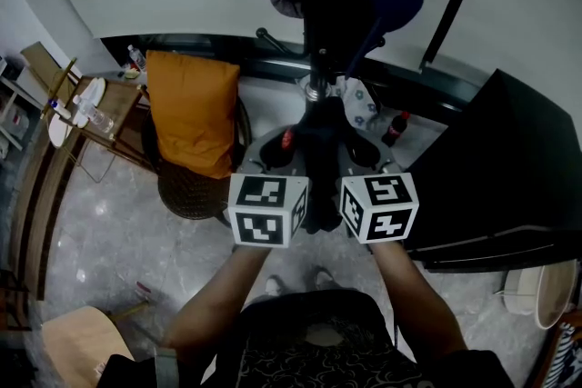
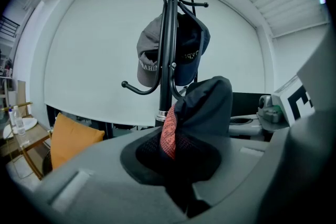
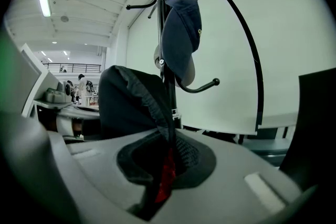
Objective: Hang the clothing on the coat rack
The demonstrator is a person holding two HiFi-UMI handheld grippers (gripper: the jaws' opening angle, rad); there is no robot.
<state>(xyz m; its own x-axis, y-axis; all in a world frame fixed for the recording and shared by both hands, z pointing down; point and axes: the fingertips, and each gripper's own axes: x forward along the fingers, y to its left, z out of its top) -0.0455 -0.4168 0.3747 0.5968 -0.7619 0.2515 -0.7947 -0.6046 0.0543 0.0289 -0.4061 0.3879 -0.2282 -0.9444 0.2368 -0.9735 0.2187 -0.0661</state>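
Now we have left tongs and right tongs both clamped on the dark garment, just near of the coat rack; likely soft, light, floppy, best gripped at its red-trimmed edge.

Counts: 2 grippers, left hand-held gripper and right hand-held gripper. 1 coat rack. 2 caps: grey cap, navy cap. 1 dark garment. 1 orange cushion, left of centre. 1 dark bottle.
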